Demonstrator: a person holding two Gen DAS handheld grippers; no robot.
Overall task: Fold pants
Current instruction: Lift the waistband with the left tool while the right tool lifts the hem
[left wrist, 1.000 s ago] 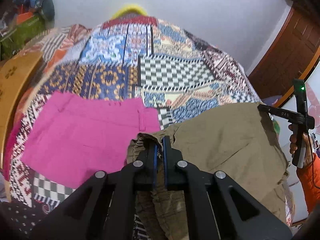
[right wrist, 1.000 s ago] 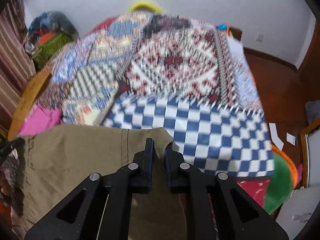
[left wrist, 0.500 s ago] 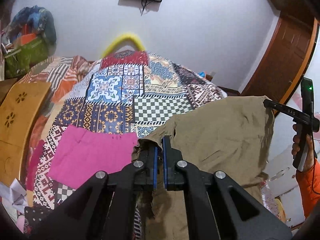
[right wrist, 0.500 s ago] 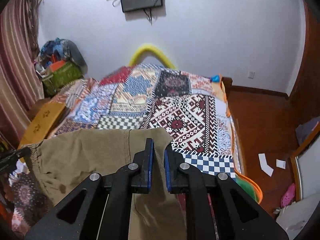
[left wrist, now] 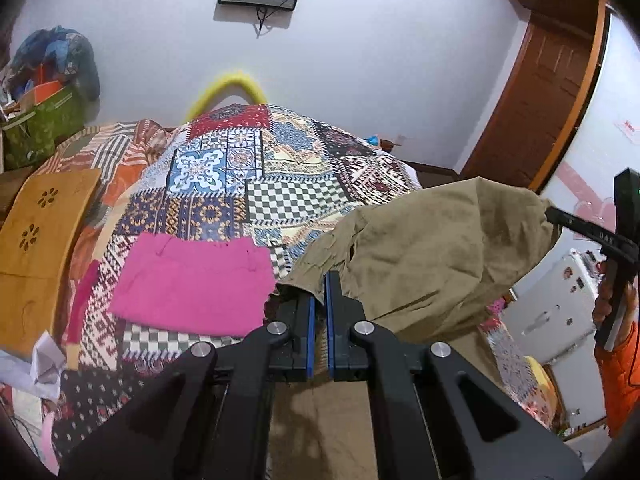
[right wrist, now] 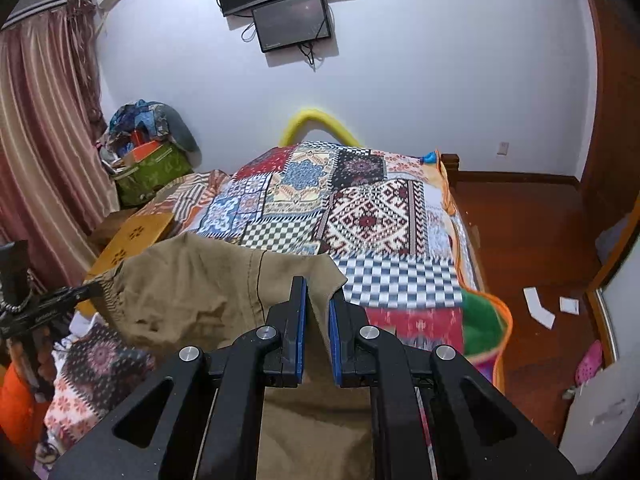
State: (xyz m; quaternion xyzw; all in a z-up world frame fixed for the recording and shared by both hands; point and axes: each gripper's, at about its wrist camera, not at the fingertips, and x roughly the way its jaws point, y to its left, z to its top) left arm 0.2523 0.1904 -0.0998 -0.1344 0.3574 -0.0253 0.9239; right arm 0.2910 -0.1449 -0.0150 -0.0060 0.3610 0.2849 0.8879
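I hold one pair of tan pants (left wrist: 432, 248) up in the air above the bed (left wrist: 256, 184). My left gripper (left wrist: 319, 292) pinches one corner and my right gripper (right wrist: 318, 300) pinches the other. One pink cloth (left wrist: 192, 280) lies flat on the bed. Two screens (right wrist: 292, 20) hang on the wall behind the bed.

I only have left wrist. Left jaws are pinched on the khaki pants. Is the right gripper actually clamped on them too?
Observer: Yes. The right gripper has its jaws shut on a corner of the khaki pants.
Operator: Anything on the floor right of the bed?
Observer: White paper scraps lie on the wooden floor.
Operator: What's at the far left of the room?
Observer: A striped curtain hangs there.
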